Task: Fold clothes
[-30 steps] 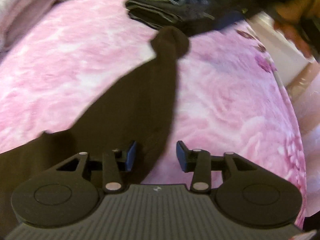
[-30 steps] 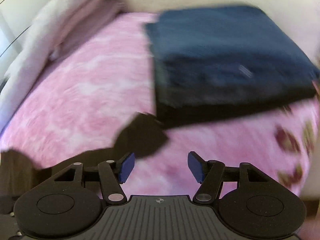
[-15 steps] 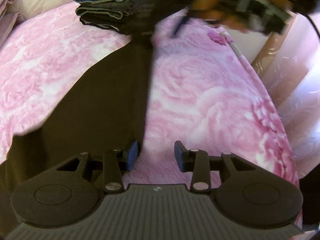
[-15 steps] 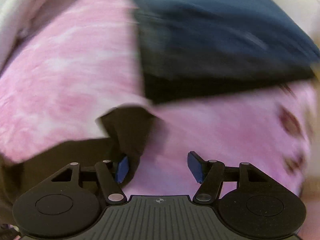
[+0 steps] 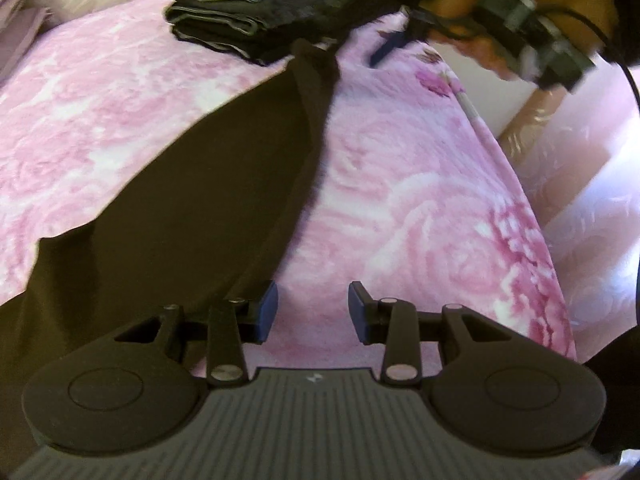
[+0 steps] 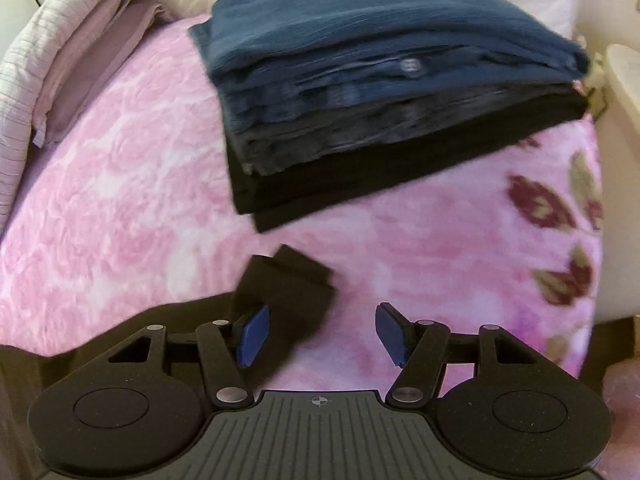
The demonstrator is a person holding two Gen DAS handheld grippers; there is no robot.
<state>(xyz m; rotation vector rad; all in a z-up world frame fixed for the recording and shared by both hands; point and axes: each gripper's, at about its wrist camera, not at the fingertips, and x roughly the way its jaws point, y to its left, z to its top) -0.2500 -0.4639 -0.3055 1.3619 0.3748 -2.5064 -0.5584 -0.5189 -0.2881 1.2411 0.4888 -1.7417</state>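
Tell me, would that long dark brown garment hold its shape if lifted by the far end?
Probably not. The dark brown garment lies flat, following the pink blanket, and its far end is doubled over on itself, so it looks thin and floppy. It would likely drape, and seems light for its size.

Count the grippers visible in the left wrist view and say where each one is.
2. The left gripper fills the bottom foreground, open over the pink blanket beside the brown garment. The right gripper is at top right, near the folded stack, blurred and partly hidden.
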